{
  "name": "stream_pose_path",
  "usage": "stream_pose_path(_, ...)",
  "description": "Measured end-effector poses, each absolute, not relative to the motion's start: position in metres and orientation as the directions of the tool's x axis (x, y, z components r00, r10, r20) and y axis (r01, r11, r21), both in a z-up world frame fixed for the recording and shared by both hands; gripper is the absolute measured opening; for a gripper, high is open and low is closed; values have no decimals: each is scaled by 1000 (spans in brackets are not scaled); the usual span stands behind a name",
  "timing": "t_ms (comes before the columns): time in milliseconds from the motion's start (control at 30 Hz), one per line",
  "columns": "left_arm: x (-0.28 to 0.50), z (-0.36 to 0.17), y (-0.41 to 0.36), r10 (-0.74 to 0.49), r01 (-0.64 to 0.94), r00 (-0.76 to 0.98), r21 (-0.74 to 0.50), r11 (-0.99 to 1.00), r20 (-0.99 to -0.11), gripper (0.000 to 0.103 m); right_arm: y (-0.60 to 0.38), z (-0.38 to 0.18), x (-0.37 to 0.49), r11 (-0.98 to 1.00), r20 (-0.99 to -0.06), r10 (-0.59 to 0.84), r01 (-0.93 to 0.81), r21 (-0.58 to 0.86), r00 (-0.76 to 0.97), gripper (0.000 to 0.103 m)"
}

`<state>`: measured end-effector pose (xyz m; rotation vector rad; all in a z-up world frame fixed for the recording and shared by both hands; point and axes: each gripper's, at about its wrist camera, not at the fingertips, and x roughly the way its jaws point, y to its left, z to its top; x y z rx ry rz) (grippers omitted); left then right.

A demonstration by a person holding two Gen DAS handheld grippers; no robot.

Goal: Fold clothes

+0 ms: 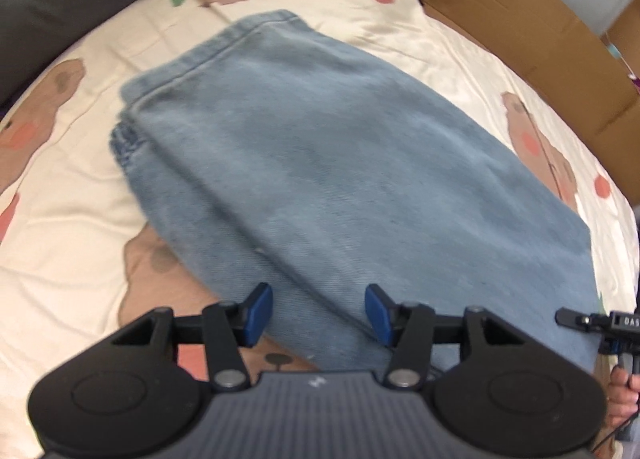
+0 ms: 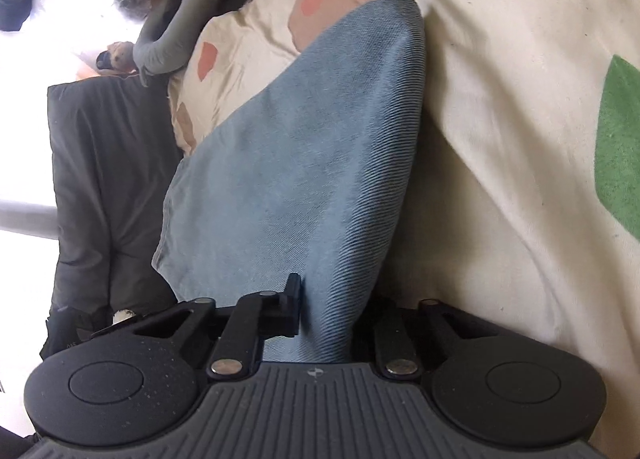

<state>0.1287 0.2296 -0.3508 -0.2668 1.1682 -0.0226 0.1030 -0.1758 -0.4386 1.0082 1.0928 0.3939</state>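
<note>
Two blue-padded fingers of the left hand-held gripper [image 1: 319, 315] stand spread wide just above the near edge of the folded jeans [image 1: 320, 179], gripping nothing. The right hand-held gripper [image 2: 332, 319] has closed onto a raised fold of the same jeans [image 2: 304, 163] — only its left finger shows, the denim hiding the other. Pale, washed-out blue, the denim lies in a flat stacked rectangle on the bed's cream sheet [image 1: 68, 195], printed with brown bears and pink patches — a stitched seam runs along its far edge. Beyond sits a cardboard box [image 1: 520, 19].
</note>
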Motion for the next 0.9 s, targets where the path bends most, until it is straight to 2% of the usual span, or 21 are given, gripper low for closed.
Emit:
stream_pose_path(200,128,-349,232,-144,-130,405,-213,968,-903,55,-176,-432,103,533,-562,697,203,821,445,6)
stream_pose_path(633,135,-335,231,-164,-92,434,-225,970,-886,55,-194,-396,115,532,-564,667,219,818,487,5)
stream_pose_path(900,142,-327,225,-240,-18,441,-276,961,-865,55,-239,-383,117,546,-590,626,253,799,511,5)
